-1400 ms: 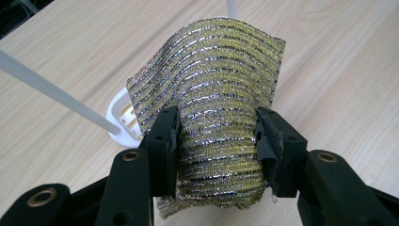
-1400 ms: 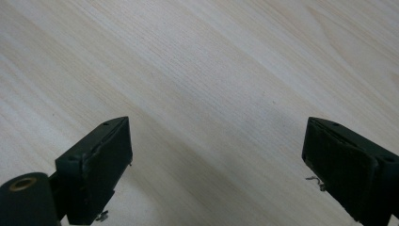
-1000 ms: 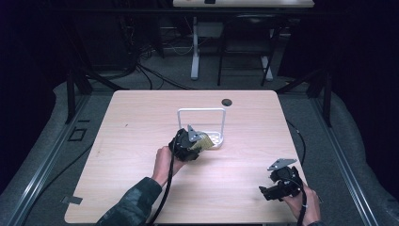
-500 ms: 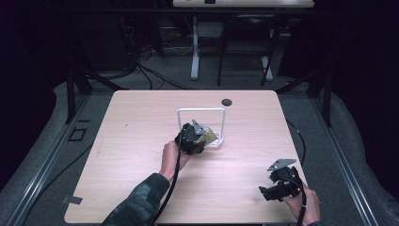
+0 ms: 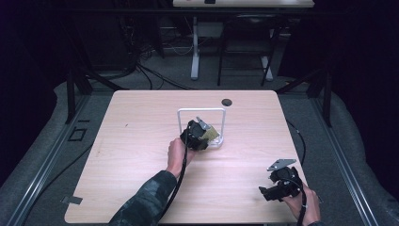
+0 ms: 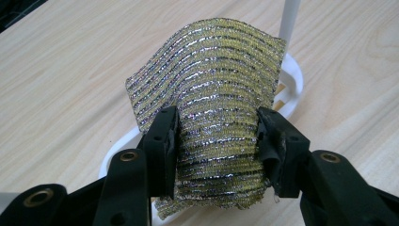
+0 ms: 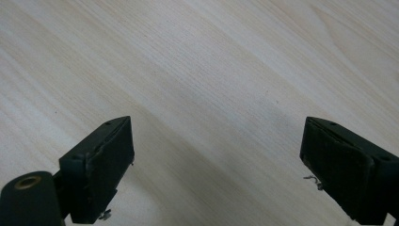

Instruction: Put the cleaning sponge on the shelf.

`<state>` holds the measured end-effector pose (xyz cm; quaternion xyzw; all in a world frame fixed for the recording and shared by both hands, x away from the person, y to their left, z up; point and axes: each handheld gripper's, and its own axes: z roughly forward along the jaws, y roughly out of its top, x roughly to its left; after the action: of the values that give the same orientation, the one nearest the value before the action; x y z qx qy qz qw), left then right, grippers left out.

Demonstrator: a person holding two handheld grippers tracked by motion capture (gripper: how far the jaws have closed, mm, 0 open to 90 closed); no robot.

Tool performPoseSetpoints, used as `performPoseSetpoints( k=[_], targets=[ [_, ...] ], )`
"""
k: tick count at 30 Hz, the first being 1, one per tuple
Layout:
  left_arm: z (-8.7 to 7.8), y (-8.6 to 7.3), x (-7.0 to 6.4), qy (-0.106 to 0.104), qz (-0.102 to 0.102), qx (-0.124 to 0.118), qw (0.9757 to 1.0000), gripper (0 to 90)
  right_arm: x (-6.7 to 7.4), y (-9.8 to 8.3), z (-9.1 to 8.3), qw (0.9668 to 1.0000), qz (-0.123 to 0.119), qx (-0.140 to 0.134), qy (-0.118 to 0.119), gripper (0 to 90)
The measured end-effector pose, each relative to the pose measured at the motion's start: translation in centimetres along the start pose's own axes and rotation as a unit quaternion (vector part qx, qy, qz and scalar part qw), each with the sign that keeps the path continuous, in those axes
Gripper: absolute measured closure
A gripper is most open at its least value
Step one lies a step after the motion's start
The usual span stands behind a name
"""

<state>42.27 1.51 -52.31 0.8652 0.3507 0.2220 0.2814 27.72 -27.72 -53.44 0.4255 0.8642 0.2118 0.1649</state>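
A yellow and silver striped scouring cloth (image 6: 216, 103) bulges between the jaws of my left gripper (image 6: 217, 141), which is shut on it. The cloth hangs just above the white oval base (image 6: 292, 84) of a white wire rack. In the high view the left gripper (image 5: 201, 133) holds the cloth (image 5: 212, 133) inside the white rack frame (image 5: 201, 111) at the table's middle. My right gripper (image 5: 269, 192) rests near the front right of the table, open, with bare wood between its jaws (image 7: 216, 174).
A light wooden table (image 5: 141, 141) carries the rack. A small black round hole (image 5: 227, 101) sits near its far edge. Dark floor, cables and table legs lie beyond. A white upright post (image 6: 289, 19) of the rack rises behind the cloth.
My left gripper has carried the cloth rightwards and farther away, from beside the rack into its frame over the base. The right gripper has stayed put.
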Motion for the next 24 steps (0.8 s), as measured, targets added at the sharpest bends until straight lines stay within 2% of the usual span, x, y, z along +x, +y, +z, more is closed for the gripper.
performPoseSetpoints(
  k=[2, 7, 10, 12, 13, 16, 24],
  targets=[
    [0.1, 0.1, 0.0, 0.008, 0.007, 0.005, 0.9999, 52.2, 0.0, 0.0, 0.0, 1.0000, 0.001, -0.001, 0.001, 9.9],
    [0.7, -0.1, 0.3, -0.001, 0.003, 0.011, 0.9999, 50.4, 0.0, 0.0, 0.0, 1.0000, -0.001, 0.001, 0.001, 10.0],
    [1.2, -0.4, 0.7, -0.011, -0.016, 0.012, 0.9997, 45.3, 0.0, -0.1, 0.0, 1.0000, -0.002, 0.000, 0.003, 10.8],
    [1.3, -0.4, 0.7, -0.013, -0.015, 0.013, 0.9997, 44.2, 0.1, -0.1, 0.0, 1.0000, -0.002, -0.001, 0.003, 10.8],
    [1.4, -0.4, 0.6, -0.013, -0.015, 0.021, 0.9996, 40.1, 0.1, 0.0, 0.0, 1.0000, -0.004, 0.002, 0.003, 10.8],
    [1.8, -0.4, 0.4, -0.019, -0.015, 0.031, 0.9992, 35.7, 0.2, 0.0, 0.1, 1.0000, -0.004, 0.004, 0.003, 10.9],
    [1.8, -0.4, 0.3, -0.025, -0.016, 0.027, 0.9992, 29.0, 0.2, -0.1, 0.1, 1.0000, -0.005, 0.006, 0.004, 11.0]
  ],
)
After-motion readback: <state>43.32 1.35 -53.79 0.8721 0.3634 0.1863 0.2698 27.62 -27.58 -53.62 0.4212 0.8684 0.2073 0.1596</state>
